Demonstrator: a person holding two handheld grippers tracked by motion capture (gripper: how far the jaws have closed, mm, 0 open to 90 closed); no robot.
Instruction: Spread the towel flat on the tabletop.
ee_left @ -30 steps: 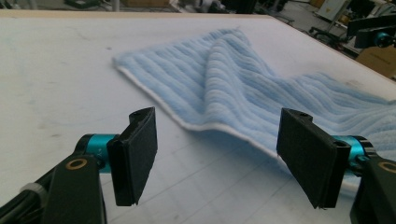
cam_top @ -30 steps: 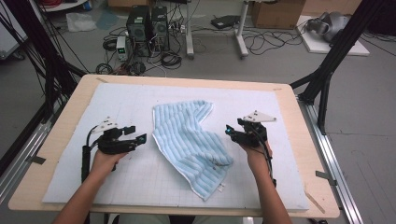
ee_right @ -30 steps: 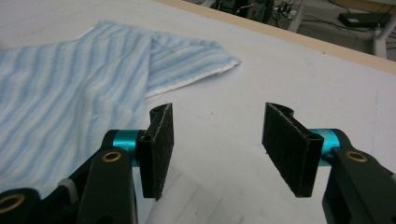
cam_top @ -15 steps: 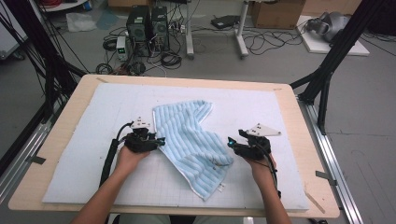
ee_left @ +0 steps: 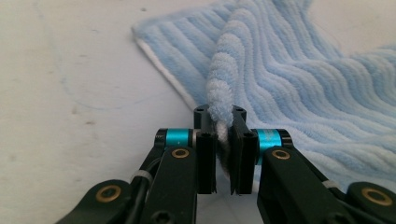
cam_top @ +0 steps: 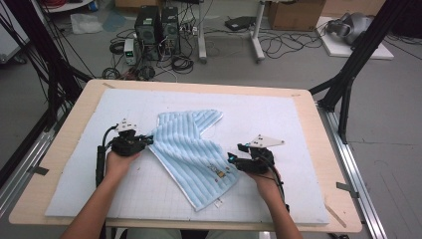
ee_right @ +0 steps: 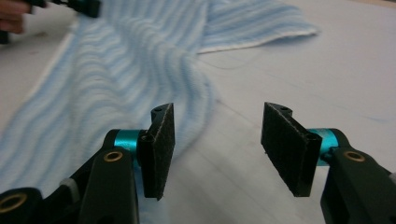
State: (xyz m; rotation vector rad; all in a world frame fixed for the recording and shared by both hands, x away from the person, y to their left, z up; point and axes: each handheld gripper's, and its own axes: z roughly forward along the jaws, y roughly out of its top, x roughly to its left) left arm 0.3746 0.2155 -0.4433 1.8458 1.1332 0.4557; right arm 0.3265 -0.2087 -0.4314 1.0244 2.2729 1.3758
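On the white surface (cam_top: 298, 124) a light-blue striped towel (cam_top: 191, 149) is spread, rumpled. Its left edge is pinched by the left gripper (ee_left: 224, 140) — the jaws have just been closing on it. The right gripper (ee_right: 217, 140) is kept wide beside the towel's right edge, nothing being held.

The towel (cam_top: 191, 152) is pale blue with wavy ribbed stripes in lighter and deeper blue, edged in white along its hem; a small orange-brown motif sits toward its 5 o'clock corner. It lies on a whitish mat (cam_top: 278, 119) ruled with a faint grid — that mat rests on a light wood-coloured table (cam_top: 331, 169). The left gripper (cam_top: 147, 141) is black, with turquoise bands and brass-coloured pins by its jaws. The right gripper (cam_top: 232, 159), at 4 o'clock from the towel's middle, is black too — same turquoise bands, with a grey plate on top.
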